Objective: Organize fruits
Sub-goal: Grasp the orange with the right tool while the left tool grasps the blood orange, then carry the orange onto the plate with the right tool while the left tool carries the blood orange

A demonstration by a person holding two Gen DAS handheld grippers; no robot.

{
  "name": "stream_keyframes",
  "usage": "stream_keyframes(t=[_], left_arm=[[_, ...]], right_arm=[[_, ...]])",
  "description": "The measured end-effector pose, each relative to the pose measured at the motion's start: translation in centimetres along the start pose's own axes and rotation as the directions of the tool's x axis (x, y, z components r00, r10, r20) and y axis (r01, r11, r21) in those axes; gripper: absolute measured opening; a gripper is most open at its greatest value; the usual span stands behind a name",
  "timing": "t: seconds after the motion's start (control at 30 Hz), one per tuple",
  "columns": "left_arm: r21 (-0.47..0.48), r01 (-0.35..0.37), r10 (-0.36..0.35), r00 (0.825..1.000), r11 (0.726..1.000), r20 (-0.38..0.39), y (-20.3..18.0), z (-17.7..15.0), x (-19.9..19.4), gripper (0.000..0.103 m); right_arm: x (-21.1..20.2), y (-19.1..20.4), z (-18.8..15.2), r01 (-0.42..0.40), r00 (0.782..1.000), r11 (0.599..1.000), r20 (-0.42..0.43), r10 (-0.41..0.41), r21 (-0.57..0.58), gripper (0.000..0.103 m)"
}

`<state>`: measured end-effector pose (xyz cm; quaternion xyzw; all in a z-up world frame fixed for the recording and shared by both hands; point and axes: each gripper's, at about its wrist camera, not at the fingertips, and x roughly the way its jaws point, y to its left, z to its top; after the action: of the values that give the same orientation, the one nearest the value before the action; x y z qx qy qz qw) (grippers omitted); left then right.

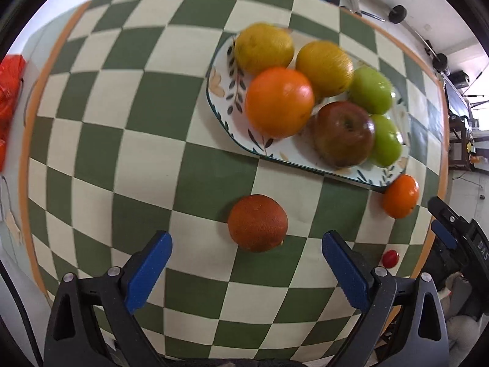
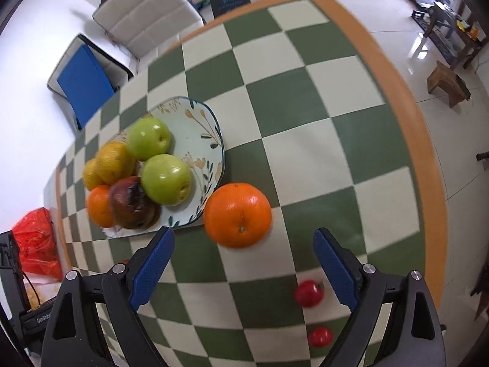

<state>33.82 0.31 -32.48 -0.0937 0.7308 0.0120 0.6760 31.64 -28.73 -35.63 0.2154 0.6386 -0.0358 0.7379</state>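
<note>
A floral plate (image 1: 224,91) (image 2: 198,128) on the checked cloth carries two yellow citrus (image 1: 264,48), an orange (image 1: 279,102), a dark red apple (image 1: 343,134) (image 2: 131,202) and two green apples (image 1: 371,90) (image 2: 166,179). In the left wrist view a dark reddish orange (image 1: 257,227) lies on the cloth just ahead of my open left gripper (image 1: 246,263), between its fingers' line. A bright orange (image 2: 237,215) (image 1: 401,195) rests beside the plate's corner, just ahead of my open right gripper (image 2: 244,263). Two small red tomatoes (image 2: 309,293) (image 2: 320,336) lie near the right finger.
The table's orange border (image 2: 394,70) runs along the right edge, with tiled floor and a wooden stool (image 2: 447,84) beyond. A red plastic bag (image 2: 38,241) (image 1: 9,91) sits at the left. A white chair (image 2: 149,12) and a blue panel (image 2: 85,85) stand behind the table.
</note>
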Motion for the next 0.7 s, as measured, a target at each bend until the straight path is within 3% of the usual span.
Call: stream_keyframes(t=[0.17,0.27,0.3,0.37,0.43,0.57,0.7], left_arm=[[0.040,-0.006,0.009,0.998,0.999,-0.069,-1.1,0.3,3.3,0.101],[0.089,-0.015,0.023,0.996,0.996,-0.083,-2.1,0.3,4.7,0.099],[0.101,-0.018,0.027,0.996,0.995,-0.083,-2.3,0.3,5.1,0.096],[0.115,-0.025,0.034,0.996,0.993,-0.083,-2.5,0.1,5.8,0.065],[0.130,-0.040,0.051,0.995,0.991,-0.080,-2.8,0.0,6.1,0.055],[0.159,-0.049,0.056,0.997,0.986,-0.043,-3.5,-1.1,5.5,0.055],[0.179,-0.017,0.027,0.998,0.984,-0.053,-4.2,-3.4,5.2,0.055]], right_arm=[[4.7,1.2,1.4,0.025,0.996,0.998,-0.086,-0.030,-0.058,0.082],[6.4,1.6,1.5,0.019,0.993,0.997,-0.118,-0.028,-0.073,0.070],[6.5,1.6,1.6,0.005,0.993,0.998,-0.114,-0.012,-0.067,0.069],[6.7,1.8,1.6,0.014,0.993,0.996,-0.119,-0.024,-0.083,0.067],[6.8,1.9,1.4,0.008,0.991,0.996,-0.131,-0.021,-0.093,0.066],[7.1,2.6,-0.7,-0.002,0.983,0.990,-0.182,-0.023,-0.138,0.066],[7.0,3.4,-3.8,-0.024,0.974,0.985,-0.226,-0.016,-0.171,0.066]])
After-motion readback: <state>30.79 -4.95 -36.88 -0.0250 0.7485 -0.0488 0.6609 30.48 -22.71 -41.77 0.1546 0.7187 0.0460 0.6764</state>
